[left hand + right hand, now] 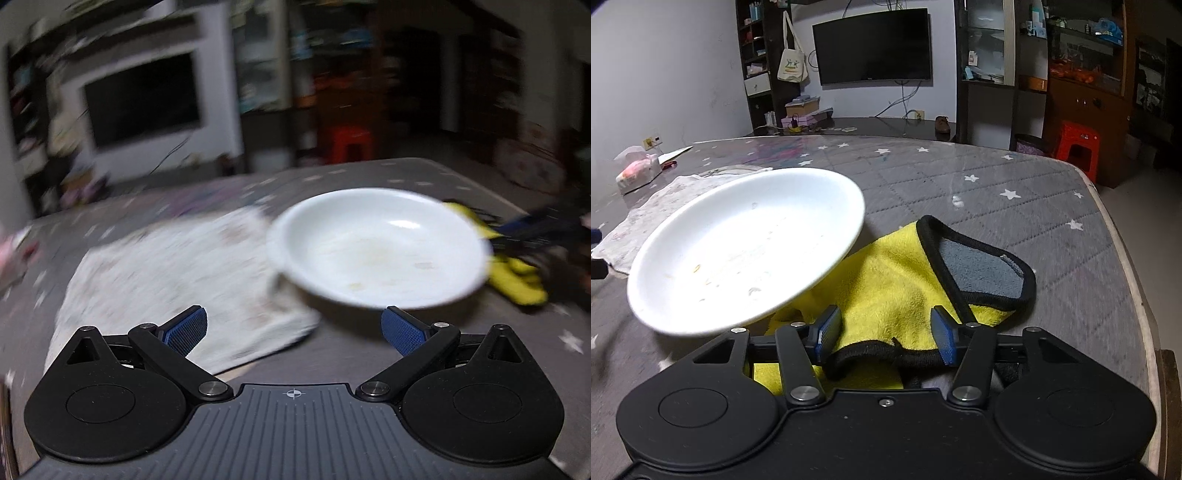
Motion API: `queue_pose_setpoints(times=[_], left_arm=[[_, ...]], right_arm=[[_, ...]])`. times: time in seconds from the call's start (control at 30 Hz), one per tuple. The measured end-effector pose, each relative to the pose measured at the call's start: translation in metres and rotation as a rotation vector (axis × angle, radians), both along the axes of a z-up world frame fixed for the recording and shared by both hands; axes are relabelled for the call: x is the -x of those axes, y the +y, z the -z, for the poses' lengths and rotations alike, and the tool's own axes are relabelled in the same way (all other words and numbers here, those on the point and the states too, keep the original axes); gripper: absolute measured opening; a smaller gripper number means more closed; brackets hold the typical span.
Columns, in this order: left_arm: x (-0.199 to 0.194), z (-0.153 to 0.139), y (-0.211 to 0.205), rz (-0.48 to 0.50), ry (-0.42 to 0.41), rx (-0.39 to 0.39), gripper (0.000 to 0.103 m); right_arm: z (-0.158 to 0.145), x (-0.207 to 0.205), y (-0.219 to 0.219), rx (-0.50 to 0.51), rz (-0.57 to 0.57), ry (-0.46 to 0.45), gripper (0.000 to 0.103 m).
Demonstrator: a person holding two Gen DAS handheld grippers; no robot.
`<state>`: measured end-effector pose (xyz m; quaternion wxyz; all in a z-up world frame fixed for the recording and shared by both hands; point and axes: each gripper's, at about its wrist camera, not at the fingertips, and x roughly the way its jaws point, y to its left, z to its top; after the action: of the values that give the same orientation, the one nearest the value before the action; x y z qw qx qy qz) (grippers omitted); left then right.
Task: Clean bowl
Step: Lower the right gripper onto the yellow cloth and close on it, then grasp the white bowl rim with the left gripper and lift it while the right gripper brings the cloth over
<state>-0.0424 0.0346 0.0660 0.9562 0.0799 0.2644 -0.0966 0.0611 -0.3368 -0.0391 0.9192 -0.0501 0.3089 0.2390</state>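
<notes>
Left view motion-blurred; left gripper (293, 328) jaws wide apart, empty. Right gripper (882, 332) jaws apart over yellow cloth (886, 280); bowl (746, 247) hid part of it.

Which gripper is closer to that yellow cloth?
The right. The right gripper sits open right over the yellow cloth, fingers straddling its black hem. The left gripper is open across the bowl from it.

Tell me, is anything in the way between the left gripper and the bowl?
No, nothing visible. The left gripper is open, and the white bowl sits just ahead of its fingers. The pale cloth lies off to the left.
</notes>
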Motion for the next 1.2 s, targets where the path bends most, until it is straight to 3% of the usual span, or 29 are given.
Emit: queue_pose_setpoints(times=[0.17, 0.23, 0.3, 0.57, 0.7, 0.97, 1.03, 1.2], left_arm=[[0.007, -0.004, -0.043, 0.170, -0.025, -0.063, 0.101], [0.005, 0.000, -0.059, 0.217, -0.023, -0.088, 0.096], [0.000, 0.002, -0.068, 0.248, -0.015, -0.108, 0.090], [-0.024, 0.013, -0.098, 0.342, 0.004, -0.179, 0.082], [-0.036, 0.021, -0.111, 0.367, 0.035, -0.205, 0.064], [-0.057, 0.031, -0.121, 0.414, 0.105, -0.227, 0.042], [-0.062, 0.033, -0.124, 0.424, 0.122, -0.231, 0.031], [-0.070, 0.036, -0.125, 0.436, 0.126, -0.234, 0.024]], right_arm=[[0.000, 0.009, 0.001, -0.008, -0.009, -0.004, 0.057], [-0.001, 0.015, 0.000, -0.008, -0.018, -0.009, 0.057], [-0.002, 0.020, -0.001, -0.009, -0.026, -0.013, 0.057], [-0.011, 0.039, -0.006, -0.031, -0.050, 0.000, 0.057], [-0.006, 0.044, -0.004, -0.009, -0.053, 0.013, 0.056], [-0.002, 0.041, -0.002, -0.015, -0.050, 0.005, 0.052], [-0.001, 0.041, -0.002, -0.015, -0.051, 0.001, 0.052], [0.000, 0.038, -0.001, -0.020, -0.057, -0.008, 0.051]])
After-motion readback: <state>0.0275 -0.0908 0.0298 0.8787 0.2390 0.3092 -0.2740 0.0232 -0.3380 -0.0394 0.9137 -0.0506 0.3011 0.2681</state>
